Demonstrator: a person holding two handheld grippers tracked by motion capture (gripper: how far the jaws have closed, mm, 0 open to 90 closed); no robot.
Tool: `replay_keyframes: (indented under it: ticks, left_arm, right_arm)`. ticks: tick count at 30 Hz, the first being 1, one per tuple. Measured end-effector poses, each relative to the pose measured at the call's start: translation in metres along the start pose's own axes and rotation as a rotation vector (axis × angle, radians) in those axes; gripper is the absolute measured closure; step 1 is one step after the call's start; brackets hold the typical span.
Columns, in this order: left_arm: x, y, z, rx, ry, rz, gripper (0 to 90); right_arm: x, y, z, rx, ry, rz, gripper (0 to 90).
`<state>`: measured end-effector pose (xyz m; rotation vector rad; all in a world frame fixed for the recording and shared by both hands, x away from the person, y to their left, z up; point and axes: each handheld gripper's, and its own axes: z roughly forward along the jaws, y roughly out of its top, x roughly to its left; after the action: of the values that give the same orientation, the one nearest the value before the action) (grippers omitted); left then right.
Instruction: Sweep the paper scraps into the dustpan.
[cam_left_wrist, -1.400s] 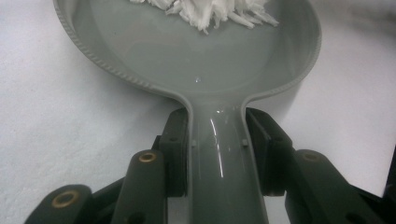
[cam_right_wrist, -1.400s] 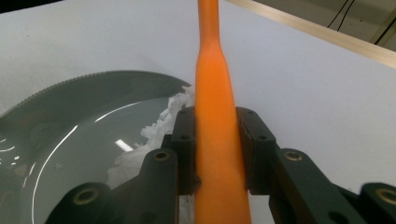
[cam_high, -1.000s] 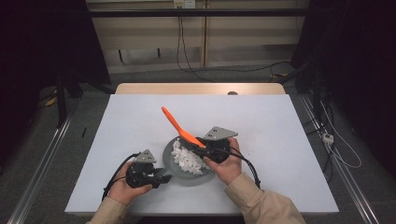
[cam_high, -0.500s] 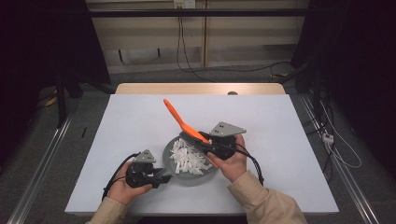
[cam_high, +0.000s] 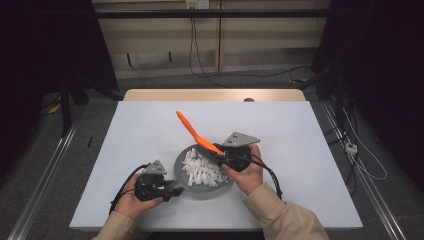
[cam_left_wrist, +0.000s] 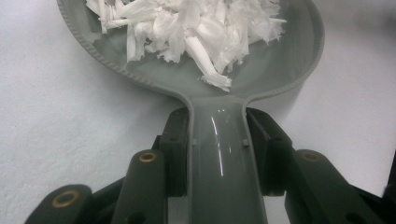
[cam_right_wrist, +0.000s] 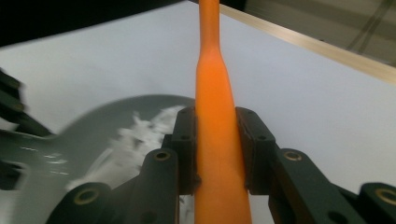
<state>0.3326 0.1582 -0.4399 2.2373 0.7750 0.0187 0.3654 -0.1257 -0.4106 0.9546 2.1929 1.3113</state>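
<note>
A grey pan (cam_high: 181, 165) holding white shreds (cam_high: 202, 168) sits on the white table near its front edge. My left gripper (cam_high: 172, 189) is shut on the pan's handle (cam_left_wrist: 219, 154), with the pads pressing its two sides, and the shreds (cam_left_wrist: 187, 28) lie just ahead in the bowl (cam_left_wrist: 289, 65). My right gripper (cam_high: 220, 155) is shut on an orange utensil (cam_high: 192, 131) over the pan's right side. The long orange handle (cam_right_wrist: 214, 116) slants up and away to the left. The utensil's lower end is hidden behind the gripper. The pan (cam_right_wrist: 84, 135) is blurred at the left of the right gripper view.
The white table top (cam_high: 300, 150) spreads wide around the pan, with a wooden edge (cam_high: 215, 95) at the back. Black cables (cam_high: 267, 175) trail from both grippers toward the person. Metal rails (cam_high: 45, 175) run along both sides of the table.
My right gripper has shifted slightly right with the orange utensil, whose handle now stands a little steeper. The shreds look a bit more spread. The left gripper and pan have not moved.
</note>
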Motion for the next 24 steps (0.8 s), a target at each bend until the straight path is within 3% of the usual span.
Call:
replay_keyframes:
  ticks: [2, 13, 16, 19, 22, 24]
  left_arm:
    - [0.001, 0.000, 0.000, -0.002, -0.009, -0.001, 62.0]
    - [0.002, 0.000, -0.002, -0.004, -0.006, -0.003, 62.1]
    - [0.002, 0.000, -0.004, 0.001, 0.005, 0.004, 62.1]
    - [0.003, -0.001, -0.006, 0.001, 0.004, 0.000, 62.2]
    - [0.005, -0.001, -0.008, -0.005, -0.004, -0.003, 62.2]
    - [0.005, -0.001, -0.008, -0.005, -0.003, -0.004, 62.2]
  right_arm:
    - [-0.003, -0.001, 0.000, 0.024, -0.045, -0.043, 71.6]
    - [-0.029, -0.005, -0.012, -0.032, -0.074, 0.065, 71.6]
    - [-0.033, -0.009, -0.011, -0.018, -0.104, 0.062, 71.6]
    - [-0.040, -0.015, -0.011, 0.009, -0.167, 0.033, 71.6]
    - [-0.042, -0.025, -0.007, 0.040, -0.173, 0.018, 71.6]
    - [-0.040, -0.025, -0.006, 0.051, -0.140, 0.020, 71.4]
